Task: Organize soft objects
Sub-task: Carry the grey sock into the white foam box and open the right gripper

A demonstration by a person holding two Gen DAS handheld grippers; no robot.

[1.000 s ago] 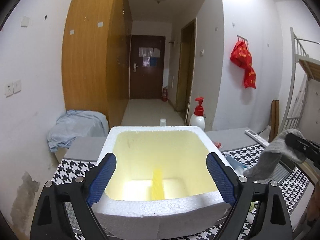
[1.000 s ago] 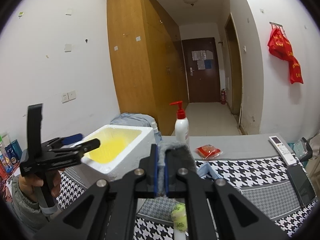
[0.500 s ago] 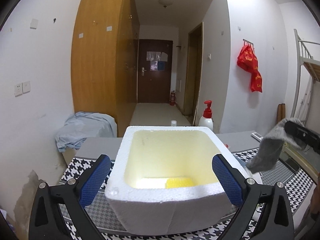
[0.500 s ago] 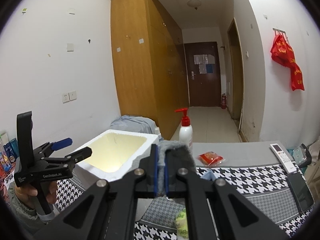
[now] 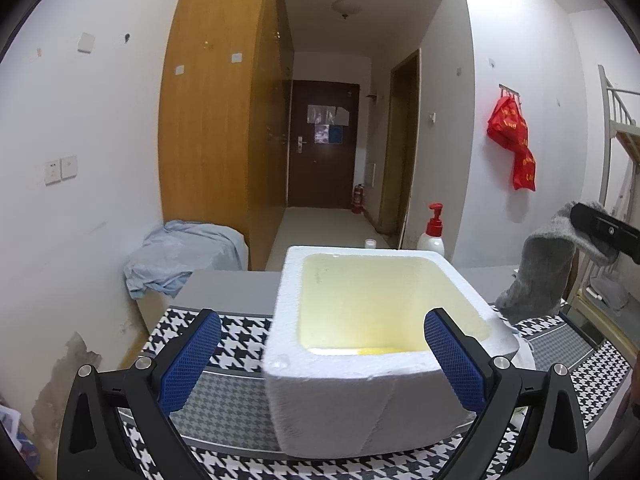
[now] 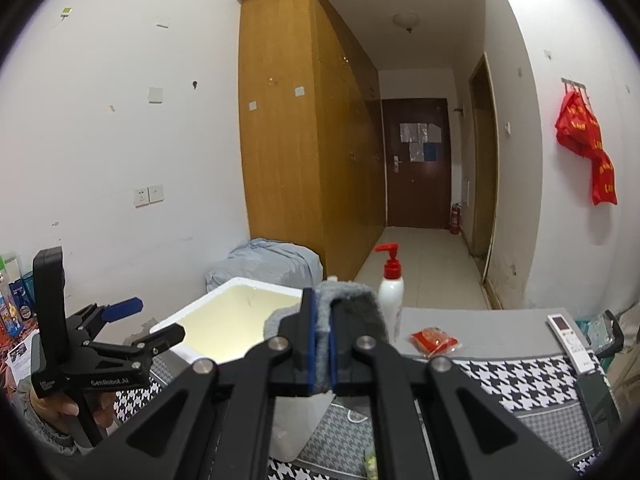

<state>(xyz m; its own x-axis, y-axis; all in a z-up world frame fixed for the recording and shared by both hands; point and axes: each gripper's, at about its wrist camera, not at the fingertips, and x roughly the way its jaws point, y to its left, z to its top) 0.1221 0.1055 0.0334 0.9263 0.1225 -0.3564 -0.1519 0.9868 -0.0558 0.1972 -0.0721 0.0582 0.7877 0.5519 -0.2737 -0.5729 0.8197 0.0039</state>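
Observation:
A white foam box [image 5: 340, 408] with a yellowish inside stands on the houndstooth table cloth; a sliver of a yellow object [image 5: 376, 351] shows at its bottom. My left gripper [image 5: 320, 320] is open, its blue pads on either side of the box's near wall without touching it. My right gripper [image 6: 322, 304] is shut on a grey sock [image 6: 356, 292], just right of the box [image 6: 240, 286]. In the left wrist view the sock [image 5: 540, 272] hangs from the right gripper [image 5: 600, 228] beside the box's right rim. The left gripper [image 6: 154, 318] also shows in the right wrist view, held in a hand.
A white pump bottle [image 6: 390, 288] with a red top stands behind the box. A red packet [image 6: 434, 340] and a white remote [image 6: 568, 340] lie on the grey table part. A pale blue cloth pile [image 5: 180, 256] sits at the wall on the left.
The left gripper has pulled back from the box, so the yellow object inside is now almost hidden by the near wall. The right gripper has risen a little with the sock.

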